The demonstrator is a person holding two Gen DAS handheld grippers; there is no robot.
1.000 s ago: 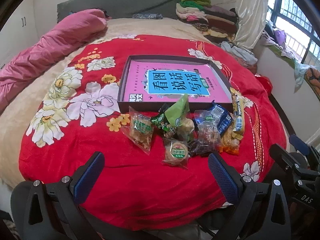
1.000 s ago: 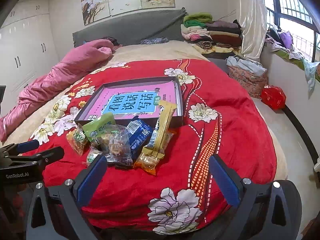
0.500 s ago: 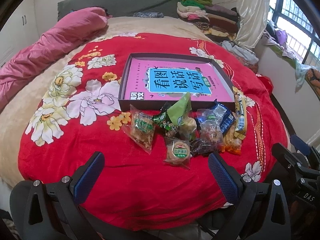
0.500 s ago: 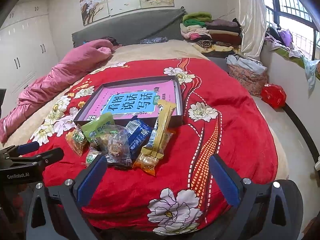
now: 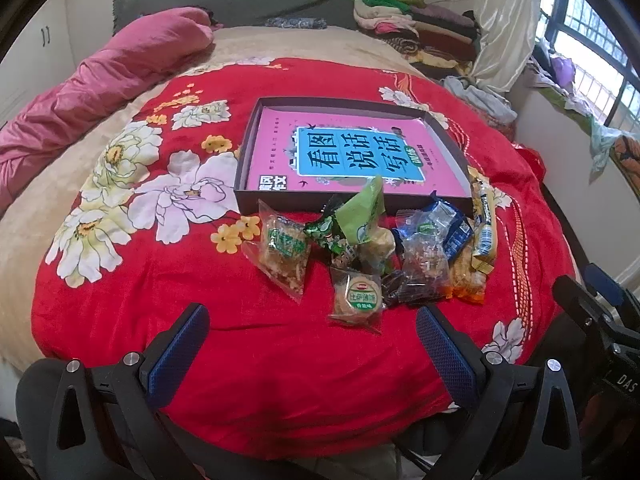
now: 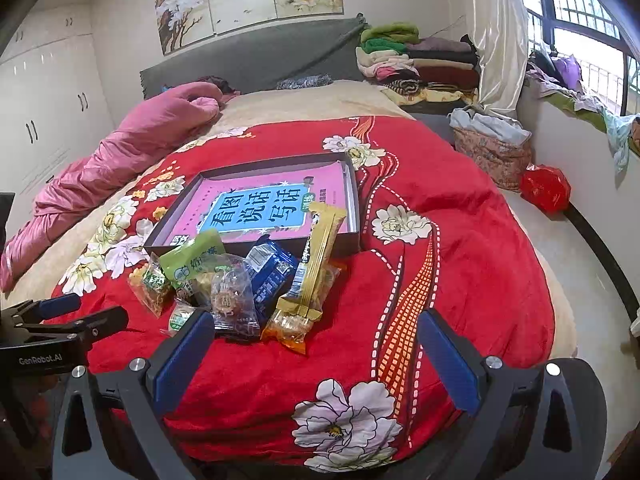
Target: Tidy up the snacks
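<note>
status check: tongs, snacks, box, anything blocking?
Left tongs open, empty. Right tongs open, empty. Snack pile on red blanket, in front of dark box; gold bar leans on box wall. Pink book fills box floor.

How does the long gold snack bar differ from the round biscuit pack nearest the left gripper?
The gold bar is long, narrow and opaque; the round biscuit pack is short, clear-wrapped, with a green label. The gold bar leans up onto the box edge; the biscuit pack lies flat on the red blanket. Both are ungripped.
</note>
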